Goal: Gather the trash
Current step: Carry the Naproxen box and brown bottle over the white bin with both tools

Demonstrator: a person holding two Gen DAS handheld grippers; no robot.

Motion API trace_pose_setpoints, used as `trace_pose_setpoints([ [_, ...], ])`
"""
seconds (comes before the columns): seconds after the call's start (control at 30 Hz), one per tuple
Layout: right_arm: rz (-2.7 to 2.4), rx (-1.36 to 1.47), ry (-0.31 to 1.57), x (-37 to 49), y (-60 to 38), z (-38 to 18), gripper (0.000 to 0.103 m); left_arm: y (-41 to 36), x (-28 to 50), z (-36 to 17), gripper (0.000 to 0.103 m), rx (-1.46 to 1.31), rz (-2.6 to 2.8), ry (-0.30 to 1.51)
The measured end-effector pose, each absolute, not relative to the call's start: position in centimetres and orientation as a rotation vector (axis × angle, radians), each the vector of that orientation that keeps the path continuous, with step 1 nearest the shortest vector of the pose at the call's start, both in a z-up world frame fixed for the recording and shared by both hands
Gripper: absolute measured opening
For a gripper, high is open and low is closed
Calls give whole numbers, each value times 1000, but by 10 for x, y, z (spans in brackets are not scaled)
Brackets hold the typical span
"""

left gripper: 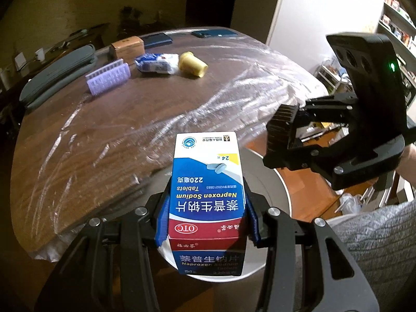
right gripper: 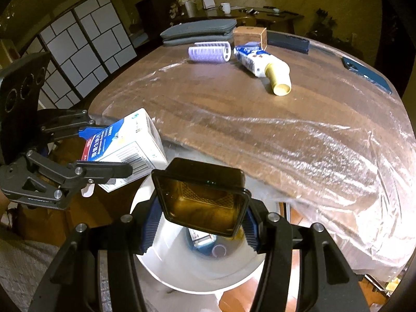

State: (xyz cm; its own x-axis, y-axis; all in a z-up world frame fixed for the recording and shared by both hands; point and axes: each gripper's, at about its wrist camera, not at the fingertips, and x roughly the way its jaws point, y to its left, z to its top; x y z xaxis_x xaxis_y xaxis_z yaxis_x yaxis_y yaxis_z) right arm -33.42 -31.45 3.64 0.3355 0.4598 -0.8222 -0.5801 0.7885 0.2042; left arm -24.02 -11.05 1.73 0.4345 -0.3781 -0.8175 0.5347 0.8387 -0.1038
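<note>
On my left, the left gripper (left gripper: 206, 219) has its blue pads pressed against both long sides of the medicine box (left gripper: 208, 195), holding it by the lower half, out past the table edge and above the white bin (left gripper: 205, 277). I judge the box light and thin-walled: cardboard that dents if squeezed hard, so the broad side faces are the right place to hold it, as they are held here.

Moving right, the right gripper (right gripper: 199, 227) is closed on a black plastic tray (right gripper: 205, 197), pinched at its two side walls, tilted with its open face toward the camera, directly above the bin (right gripper: 161, 267). The tray looks stiff but glossy, so probably slippery; its rim is the surest hold. Something already lies at the bin's bottom, though I can't make it out clearly.

On the table (right gripper: 208, 109), under wrinkled plastic film, a purple hair roller (right gripper: 209, 51), a blue-and-white packet (right gripper: 251, 57) and a yellow paper cup (right gripper: 278, 79) lie near the far side, all light things.
</note>
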Motion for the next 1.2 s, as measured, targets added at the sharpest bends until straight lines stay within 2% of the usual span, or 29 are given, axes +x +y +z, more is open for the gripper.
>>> trace_pose_setpoints([
  [1.2, 668, -219, 1158, -336, -304, -27, 53, -126, -254, -58, 47, 251, -554, 1145],
])
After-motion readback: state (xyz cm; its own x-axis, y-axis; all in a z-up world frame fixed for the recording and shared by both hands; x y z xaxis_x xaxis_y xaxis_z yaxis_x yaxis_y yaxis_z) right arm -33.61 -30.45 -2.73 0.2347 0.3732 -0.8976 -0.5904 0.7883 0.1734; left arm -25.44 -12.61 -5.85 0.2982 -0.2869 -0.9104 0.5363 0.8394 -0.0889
